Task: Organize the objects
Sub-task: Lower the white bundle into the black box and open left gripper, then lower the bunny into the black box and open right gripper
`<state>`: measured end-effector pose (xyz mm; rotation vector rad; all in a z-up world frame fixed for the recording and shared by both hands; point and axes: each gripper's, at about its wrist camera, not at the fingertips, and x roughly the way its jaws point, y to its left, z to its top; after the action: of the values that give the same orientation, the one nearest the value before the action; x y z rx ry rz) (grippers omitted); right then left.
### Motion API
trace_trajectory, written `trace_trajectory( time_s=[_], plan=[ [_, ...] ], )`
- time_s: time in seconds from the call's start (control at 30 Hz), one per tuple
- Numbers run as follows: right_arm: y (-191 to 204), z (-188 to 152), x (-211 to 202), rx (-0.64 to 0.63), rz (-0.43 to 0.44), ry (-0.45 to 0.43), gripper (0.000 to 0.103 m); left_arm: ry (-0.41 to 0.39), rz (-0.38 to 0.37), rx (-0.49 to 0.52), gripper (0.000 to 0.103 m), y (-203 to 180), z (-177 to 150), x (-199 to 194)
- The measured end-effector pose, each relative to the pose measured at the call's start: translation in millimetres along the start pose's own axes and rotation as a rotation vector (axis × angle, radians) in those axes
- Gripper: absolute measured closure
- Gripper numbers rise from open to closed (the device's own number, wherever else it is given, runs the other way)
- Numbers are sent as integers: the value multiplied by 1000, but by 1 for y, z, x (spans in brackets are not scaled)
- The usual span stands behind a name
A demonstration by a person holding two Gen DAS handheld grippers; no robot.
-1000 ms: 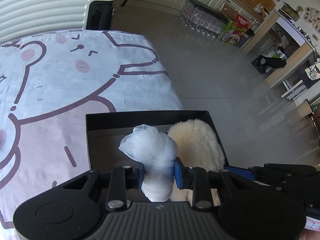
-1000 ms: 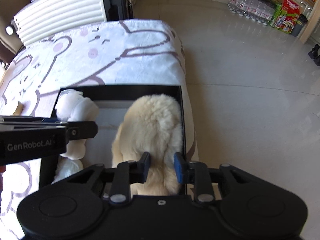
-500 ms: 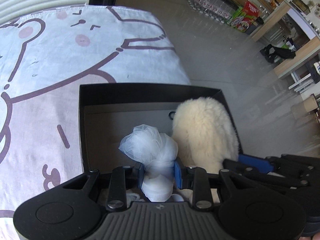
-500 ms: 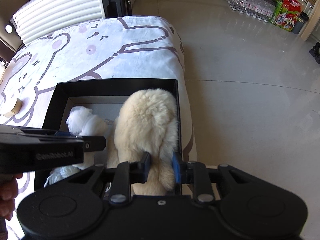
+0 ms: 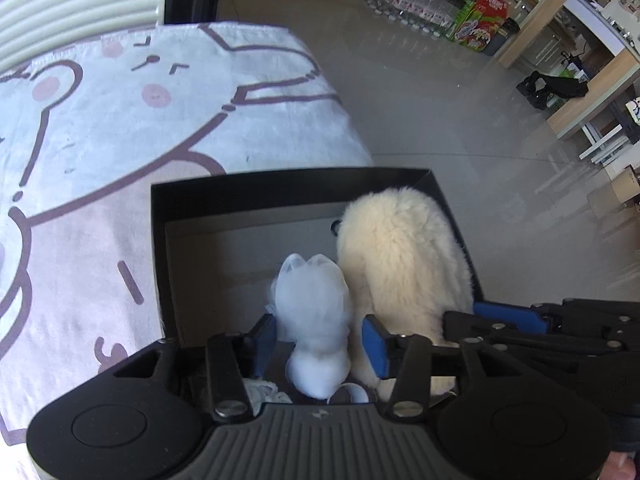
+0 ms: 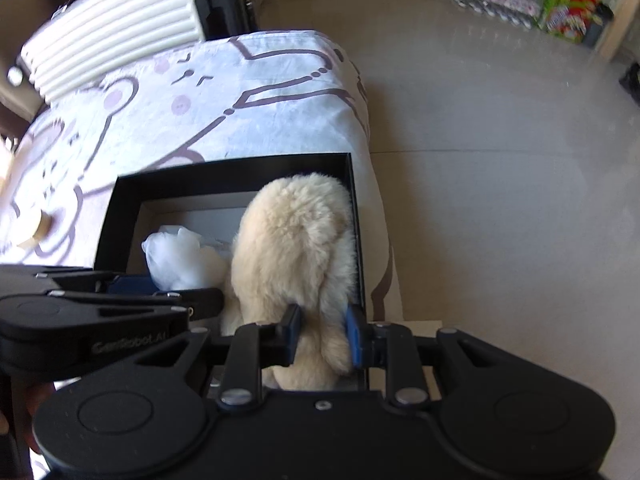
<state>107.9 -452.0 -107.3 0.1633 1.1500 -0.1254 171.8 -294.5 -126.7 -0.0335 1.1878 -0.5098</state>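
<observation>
A black open box [image 5: 256,188] sits on the cartoon-print tablecloth near the table's right edge; it also shows in the right wrist view [image 6: 224,176]. Inside lie a white mesh bundle [image 5: 312,300] and a cream fluffy plush [image 5: 400,256]. My left gripper [image 5: 320,340] is open, its blue pads standing apart on either side of the bundle, which rests in the box. My right gripper [image 6: 322,334] is shut on the near end of the fluffy plush [image 6: 296,240], inside the box's right side. The mesh bundle [image 6: 180,256] lies left of the plush.
A cream ribbed suitcase [image 5: 80,4] stands behind the table. A roll of tape [image 6: 38,228] lies on the cloth at left. The table edge [image 6: 372,160] drops to the grey tile floor on the right. Boxes and bottles [image 5: 476,16] line the far wall.
My left gripper has opened and let go of the white mesh bundle, which now rests in the box. The right gripper stays shut on the plush in the box.
</observation>
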Motion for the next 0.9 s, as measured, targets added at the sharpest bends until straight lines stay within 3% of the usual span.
trace_trajectory(
  time_s=[0.47,0.9],
  plan=[
    [14,-5,-25,-2,-22,-30,77,-68,24,-7,52,8,-4,-42],
    [22,-17,-62,58,-60,-109,74,-123,127,2,52,22,-18,-90]
  ],
)
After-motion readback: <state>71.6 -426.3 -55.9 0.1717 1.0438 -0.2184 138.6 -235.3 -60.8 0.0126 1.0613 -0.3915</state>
